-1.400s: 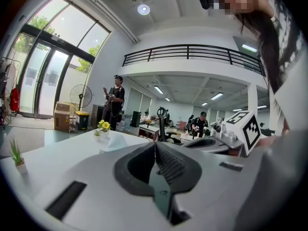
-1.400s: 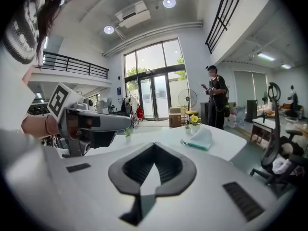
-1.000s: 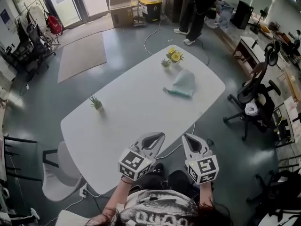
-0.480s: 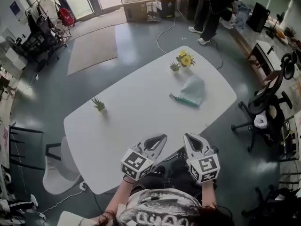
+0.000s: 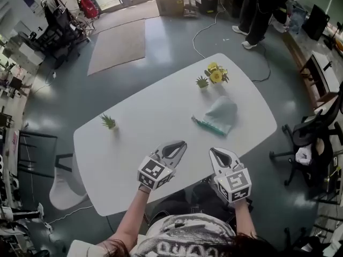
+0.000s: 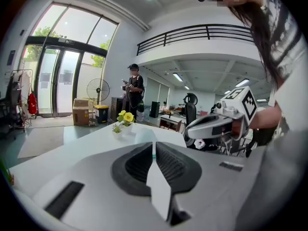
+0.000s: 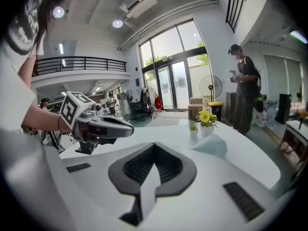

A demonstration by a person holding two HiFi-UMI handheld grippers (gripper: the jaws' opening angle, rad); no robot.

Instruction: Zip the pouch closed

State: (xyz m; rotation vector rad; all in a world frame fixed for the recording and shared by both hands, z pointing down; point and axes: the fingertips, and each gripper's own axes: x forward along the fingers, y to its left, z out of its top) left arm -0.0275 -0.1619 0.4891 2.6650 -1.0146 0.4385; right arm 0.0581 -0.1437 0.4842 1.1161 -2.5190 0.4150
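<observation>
The left gripper (image 5: 184, 143) and the right gripper (image 5: 211, 150) hang over the near edge of the white table (image 5: 134, 138), each with its 2 jaws pressed together on nothing. The pale pouch (image 5: 220, 115) lies well beyond them, toward the table's far right, near the yellow flowers (image 5: 216, 75). What looks like its teal zip edge (image 5: 205, 126) faces the person; whether it is zipped is too small to tell. In the left gripper view the jaws hide most of the pouch. A standing person (image 5: 259, 7) is cut off at the top.

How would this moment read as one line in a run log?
stage: before grasp | left gripper: shut, empty | right gripper: shut, empty | pouch: on table, untouched, ahead of both
</observation>
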